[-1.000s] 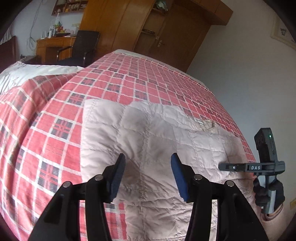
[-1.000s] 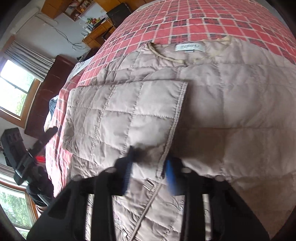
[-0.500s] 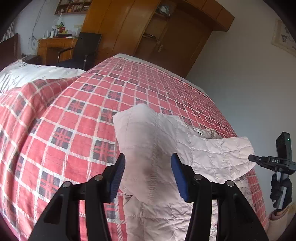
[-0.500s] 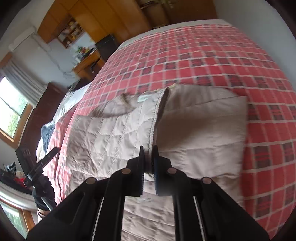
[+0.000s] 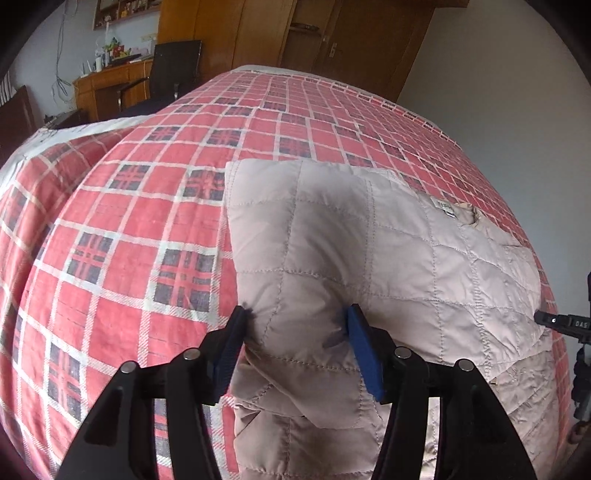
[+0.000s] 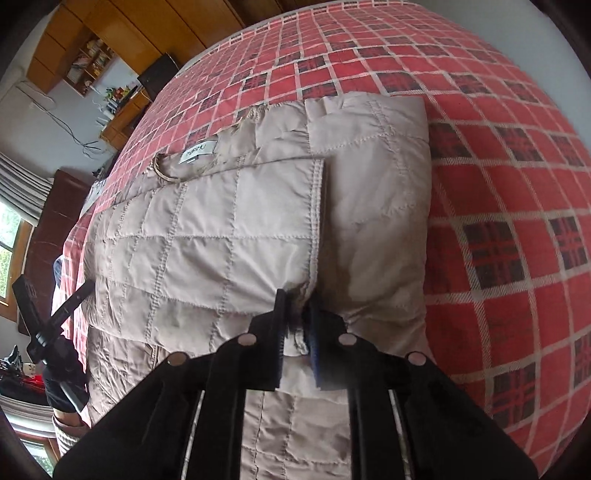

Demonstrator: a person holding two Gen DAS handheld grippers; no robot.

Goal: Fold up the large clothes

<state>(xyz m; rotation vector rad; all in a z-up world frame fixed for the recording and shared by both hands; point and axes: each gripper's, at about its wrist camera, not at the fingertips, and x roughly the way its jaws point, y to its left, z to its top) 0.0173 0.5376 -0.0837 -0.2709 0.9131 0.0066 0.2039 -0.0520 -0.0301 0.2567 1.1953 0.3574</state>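
Note:
A beige quilted jacket (image 5: 369, 258) lies partly folded on the red plaid bed (image 5: 147, 221), its neck label (image 5: 443, 206) toward the far right. My left gripper (image 5: 297, 332) stands open, the blue pads (image 5: 360, 339) wide apart around a bulge of fabric at the jacket's left fold. In the right wrist view the jacket (image 6: 221, 229) has a folded panel lying over it. My right gripper (image 6: 297, 325) is shut on that panel's stitched edge (image 6: 316, 206). The right gripper (image 5: 565, 325) shows at the edge of the left view; the left gripper (image 6: 55, 325) shows far left in the right view.
The plaid bedspread (image 6: 498, 184) stretches beyond the jacket on all sides. A wooden wardrobe (image 5: 258, 33), a desk (image 5: 110, 85) and a black chair (image 5: 173, 70) stand behind the bed. A pale wall (image 5: 498, 92) runs along its right side, and a window (image 6: 11, 236) lies left.
My right gripper went from open to shut on the panel's edge, lifted it and brought it over the jacket. The left gripper stayed open and moved nearer the left fold.

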